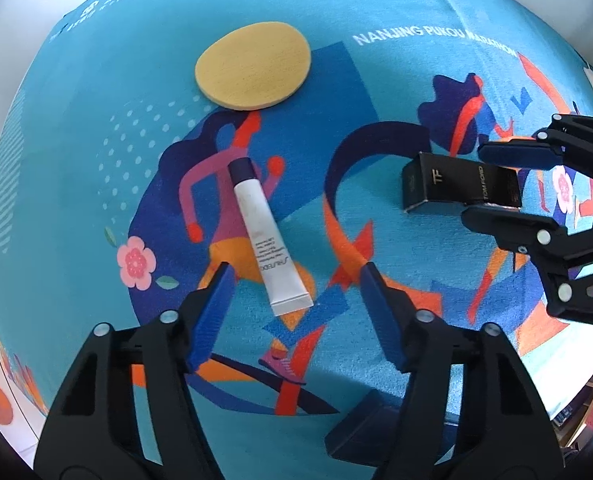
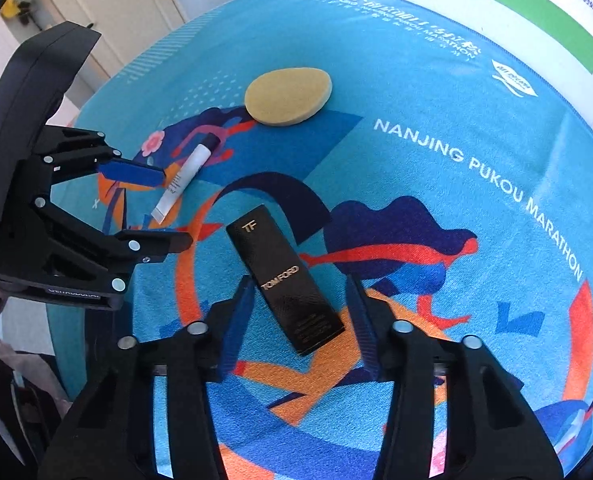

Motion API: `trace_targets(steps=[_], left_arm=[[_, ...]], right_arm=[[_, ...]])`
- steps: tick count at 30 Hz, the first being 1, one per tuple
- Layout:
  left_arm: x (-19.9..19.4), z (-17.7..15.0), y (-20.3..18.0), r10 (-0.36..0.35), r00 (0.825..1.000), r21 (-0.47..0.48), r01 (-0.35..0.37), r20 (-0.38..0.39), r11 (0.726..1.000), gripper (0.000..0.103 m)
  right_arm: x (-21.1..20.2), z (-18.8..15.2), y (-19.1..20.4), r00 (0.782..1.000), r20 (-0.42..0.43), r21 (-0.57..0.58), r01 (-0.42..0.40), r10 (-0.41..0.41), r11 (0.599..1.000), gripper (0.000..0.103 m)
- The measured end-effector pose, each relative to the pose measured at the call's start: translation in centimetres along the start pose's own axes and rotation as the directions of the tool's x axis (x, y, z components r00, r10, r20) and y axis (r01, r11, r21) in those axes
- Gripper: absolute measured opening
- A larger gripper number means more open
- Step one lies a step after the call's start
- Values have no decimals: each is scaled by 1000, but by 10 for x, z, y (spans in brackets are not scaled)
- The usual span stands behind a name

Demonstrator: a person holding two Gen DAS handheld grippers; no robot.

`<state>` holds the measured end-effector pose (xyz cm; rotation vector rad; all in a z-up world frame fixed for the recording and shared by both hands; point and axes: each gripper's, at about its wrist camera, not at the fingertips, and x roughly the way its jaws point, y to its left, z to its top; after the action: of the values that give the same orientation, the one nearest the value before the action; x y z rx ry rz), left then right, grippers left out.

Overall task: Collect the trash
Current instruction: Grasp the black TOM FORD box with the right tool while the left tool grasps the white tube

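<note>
- Jaws of our left gripper (image 1: 294,286) stood spread on either side of the crimped end of the white plastic cosmetic tube with a dark cap (image 1: 265,236); its blue pads (image 1: 212,312) were clear of it, so nothing was pinched there.
- Our right gripper (image 2: 300,322) likewise stood open around the black rectangular cardboard carton with gold lettering (image 2: 284,276); the carton lay skewed between the jaws, and we saw a gap at each pad, so we judged it not yet held.
- Both pieces of trash lay flat on the turquoise printed marathon towel (image 1: 376,80), well apart from one another.
- Beyond the tube, untouched, sat the tan oval sponge pad (image 1: 253,66).
- To do this step well, we judged that the left jaws should sit lower and nearer the tube's middle before closing, since the flat crimp offers little to bite and might slip.
- For the carton, we thought the right wrist should turn so the pads meet its long faces squarely; closing on a corner might swing or crush the light card.
- We reckoned each pinch should stay clear of the towel, lest the cloth lift too.
</note>
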<state>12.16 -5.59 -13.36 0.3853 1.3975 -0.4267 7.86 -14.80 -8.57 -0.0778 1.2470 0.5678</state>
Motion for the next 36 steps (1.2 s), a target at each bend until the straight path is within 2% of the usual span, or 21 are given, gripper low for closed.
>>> trace_targets(steps=[5,9,14,15,16,17,23,26,27,28,29,31,36], left_arm=[[-4,3,-9,-9,1000,14,9,5,1000,47],[-8,3,-18,2,1000,34,-2,13,999,31],[-12,2,-24,4,1000,35,-5,13,999,26],[-13,0,-24,2,1000,32,-3,11,999,22],[-13,0,-23,-3,1000,29,3,9,1000,9],[-14,-1,-24,-6,1000,28,5,5,1000,4],[-15,-15,-16,3,1000,28,-3,2,1000,4],[-16,-19,-10,24,1000,18,-24,6,1000,17],[-17,-20,-10,32,999,16,-32,7,999,37],[-19,-22,-8,36,999,10,-37,14,999,58],[-21,-22,-7,34,999,3,-34,26,999,65],[-24,-22,-6,34,999,1,-34,33,999,70],[-21,-16,-6,43,998,5,-43,35,999,75]], right_arm=[[-1,-5,-2,1000,3,19,5,-5,1000,35],[-1,-8,-3,1000,2,35,7,-8,999,33],[-4,-14,-5,1000,8,48,7,-7,999,31],[-5,-14,-6,1000,9,50,5,-6,999,31],[-6,-14,-6,1000,9,53,3,-4,999,31],[-7,-15,-6,1000,11,54,6,-6,999,30],[-15,-19,-12,1000,15,55,9,-10,998,30],[-15,-19,-12,1000,9,50,12,-13,999,32],[-14,-19,-11,1000,8,47,13,-13,999,32],[-15,-19,-11,1000,10,43,15,-15,999,39],[-15,-19,-10,1000,12,41,15,-15,999,56],[-18,-19,-8,999,31,33,38,-39,999,71],[-17,-14,-7,998,40,19,38,-39,999,72]])
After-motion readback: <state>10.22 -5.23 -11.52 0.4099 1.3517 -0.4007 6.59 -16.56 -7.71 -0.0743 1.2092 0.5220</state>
